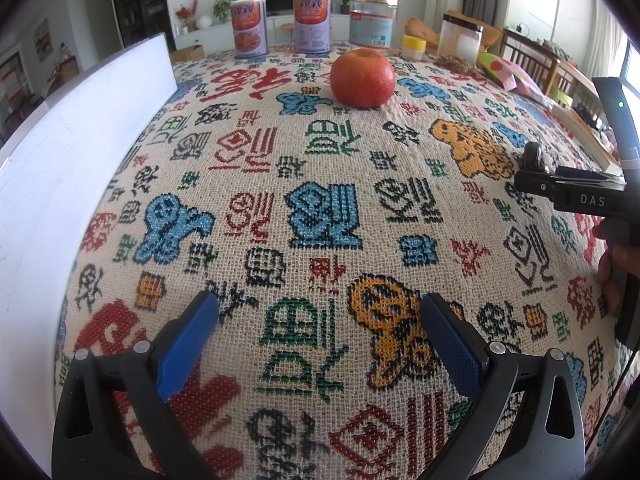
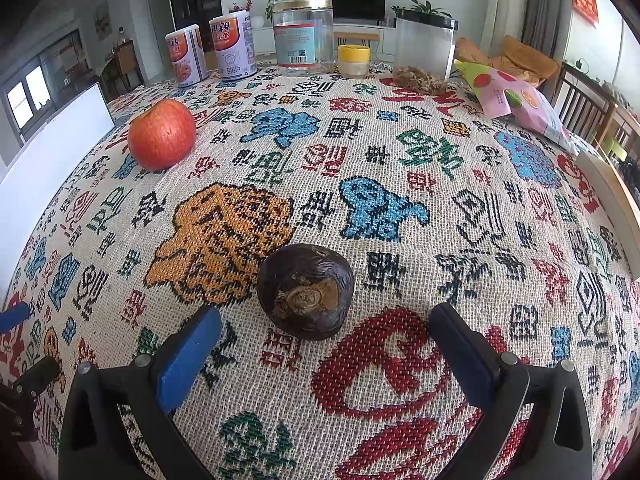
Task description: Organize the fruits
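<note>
Right wrist view: a dark brown, nearly black fruit (image 2: 305,290) lies on the woven tablecloth (image 2: 400,240), just ahead of the right gripper (image 2: 325,324) and roughly centred between its blue-padded fingers (image 2: 188,354). Its skin is wrinkled and dull, with a tan, rough, ringed scar facing the camera. The jaws stand wide apart with nothing between them; the fruit sits a little beyond the fingertips, untouched.

An apple (image 2: 162,134) rests farther off toward the left edge of the table, well apart from the dark fruit. It is red-orange, round and faintly speckled, with a shallow dip at the top. A white board (image 2: 52,148) stands along that left edge just beyond it.

At the far edge stand two purple-labelled cans (image 2: 212,52), a clear jar with a gold lid (image 2: 303,36), a small yellow-lidded jar (image 2: 353,60) and a black-lidded clear container (image 2: 424,54) with brownish bits at its bottom. A pink snack bag (image 2: 516,104) lies toward the far right corner.

In the left wrist view, the left gripper (image 1: 319,306) hovers over bare cloth, jaws wide apart and empty, with the apple (image 1: 363,78) well ahead near the far edge. The right gripper's dark body (image 1: 580,196) shows at the right, with the dark fruit (image 1: 532,157) just past its tip.
</note>
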{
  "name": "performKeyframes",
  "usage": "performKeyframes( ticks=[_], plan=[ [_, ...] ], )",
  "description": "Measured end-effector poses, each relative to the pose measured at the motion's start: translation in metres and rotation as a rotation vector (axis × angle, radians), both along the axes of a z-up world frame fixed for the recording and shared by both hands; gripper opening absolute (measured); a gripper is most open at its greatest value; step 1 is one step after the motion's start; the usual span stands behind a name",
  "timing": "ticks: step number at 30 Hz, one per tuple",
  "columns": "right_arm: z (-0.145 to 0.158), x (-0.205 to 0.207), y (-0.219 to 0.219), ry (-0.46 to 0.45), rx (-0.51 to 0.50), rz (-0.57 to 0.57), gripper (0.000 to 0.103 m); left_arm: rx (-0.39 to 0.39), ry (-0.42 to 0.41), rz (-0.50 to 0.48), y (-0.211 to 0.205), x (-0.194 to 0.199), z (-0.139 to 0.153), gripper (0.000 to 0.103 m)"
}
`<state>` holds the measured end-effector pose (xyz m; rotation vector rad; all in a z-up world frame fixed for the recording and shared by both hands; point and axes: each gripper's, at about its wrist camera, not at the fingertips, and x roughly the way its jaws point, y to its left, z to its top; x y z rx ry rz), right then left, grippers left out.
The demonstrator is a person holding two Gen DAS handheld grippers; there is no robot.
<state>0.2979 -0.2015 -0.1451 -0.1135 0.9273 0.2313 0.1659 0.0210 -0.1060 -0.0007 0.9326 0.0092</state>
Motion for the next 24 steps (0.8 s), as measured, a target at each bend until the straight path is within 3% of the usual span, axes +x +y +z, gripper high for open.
performKeyframes(
  ticks=[10,15,18,21,24],
  plan=[
    [0.001,0.0,-0.001,0.0,0.009,-0.001,0.103,-0.006,0.0,-0.002,0.0,0.0,0.0,0.101],
    [0.001,-0.001,0.0,0.001,-0.001,-0.001,0.103,-0.081,-0.004,-0.058,0.004,0.006,0.005,0.101],
    [0.001,-0.001,0.0,0.001,0.001,-0.001,0.103,-0.116,0.018,-0.093,-0.004,0.04,0.016,0.101],
    [0.001,-0.001,0.001,0.001,0.003,-0.001,0.103,-0.172,-0.014,-0.124,-0.014,0.085,0.031,0.101],
    [0.0,0.0,0.0,0.002,0.0,-0.001,0.103,-0.126,-0.054,-0.109,-0.028,0.133,0.037,0.101]
  ],
)
